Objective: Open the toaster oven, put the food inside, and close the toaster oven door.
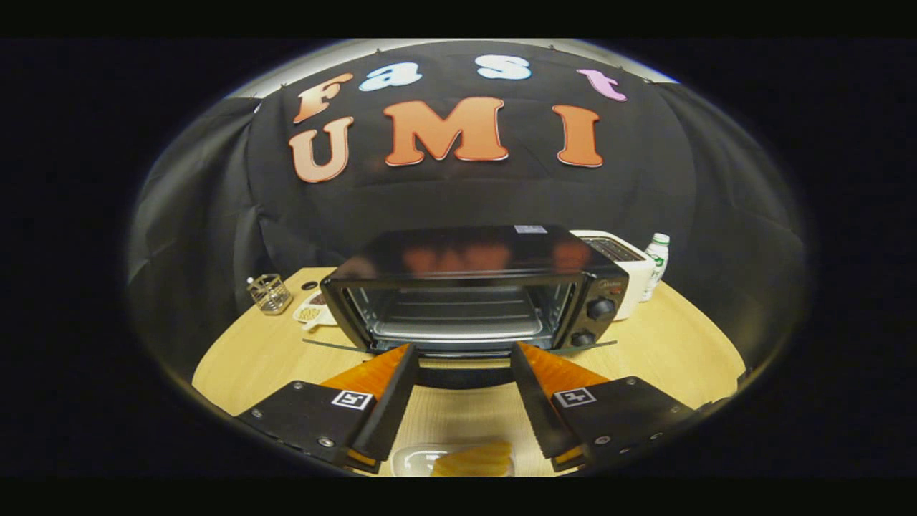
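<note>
Nearest, at the table's [666, 351] front edge, yellow food [474, 459] on a clear plate [408, 459] lies partly cut off between the fingers. The gripper [462, 356] is spread wide, empty. Just beyond its tips stands the toaster oven [473, 294], its lowered door [458, 374] mostly hidden. Behind are a white toaster [630, 269], a bottle [656, 261] and, toward the back left edge, a wire holder [270, 293].

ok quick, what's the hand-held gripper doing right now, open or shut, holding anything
Hand-held gripper: open, holding nothing; the yellow food lies between its fingers, untouched, with the open toaster oven just ahead.
</note>
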The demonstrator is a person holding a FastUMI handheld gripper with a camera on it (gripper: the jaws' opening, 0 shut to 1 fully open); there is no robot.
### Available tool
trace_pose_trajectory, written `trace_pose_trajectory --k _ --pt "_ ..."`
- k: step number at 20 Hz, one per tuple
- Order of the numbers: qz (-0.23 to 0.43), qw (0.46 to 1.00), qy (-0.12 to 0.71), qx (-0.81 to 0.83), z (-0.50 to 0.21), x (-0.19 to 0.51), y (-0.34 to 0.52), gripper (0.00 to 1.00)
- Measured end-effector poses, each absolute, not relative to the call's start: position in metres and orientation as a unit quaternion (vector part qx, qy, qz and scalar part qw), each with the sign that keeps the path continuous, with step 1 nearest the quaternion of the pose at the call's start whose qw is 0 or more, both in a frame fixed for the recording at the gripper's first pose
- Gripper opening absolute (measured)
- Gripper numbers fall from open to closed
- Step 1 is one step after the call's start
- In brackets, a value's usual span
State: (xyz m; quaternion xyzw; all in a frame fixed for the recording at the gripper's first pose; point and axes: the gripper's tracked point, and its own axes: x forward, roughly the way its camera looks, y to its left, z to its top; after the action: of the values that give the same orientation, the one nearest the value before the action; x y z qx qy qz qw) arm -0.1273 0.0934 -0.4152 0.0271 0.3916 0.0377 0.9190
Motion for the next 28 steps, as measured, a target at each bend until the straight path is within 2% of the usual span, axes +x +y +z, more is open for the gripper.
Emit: trace_pose_trajectory --k 7,13,20,23,28 --pt "0.050 0.873 0.484 0.018 -0.456 -0.191 0.091 0.76" --pt "0.027 0.804 0.584 0.106 -0.498 -0.230 0.094 0.78" --pt "0.039 0.799 0.592 0.100 -0.498 -0.232 0.094 0.78" --pt "0.035 0.805 0.578 0.125 -0.482 -0.228 0.098 0.87" --pt "0.010 0.806 0.577 0.133 -0.458 -0.249 0.090 0.96"
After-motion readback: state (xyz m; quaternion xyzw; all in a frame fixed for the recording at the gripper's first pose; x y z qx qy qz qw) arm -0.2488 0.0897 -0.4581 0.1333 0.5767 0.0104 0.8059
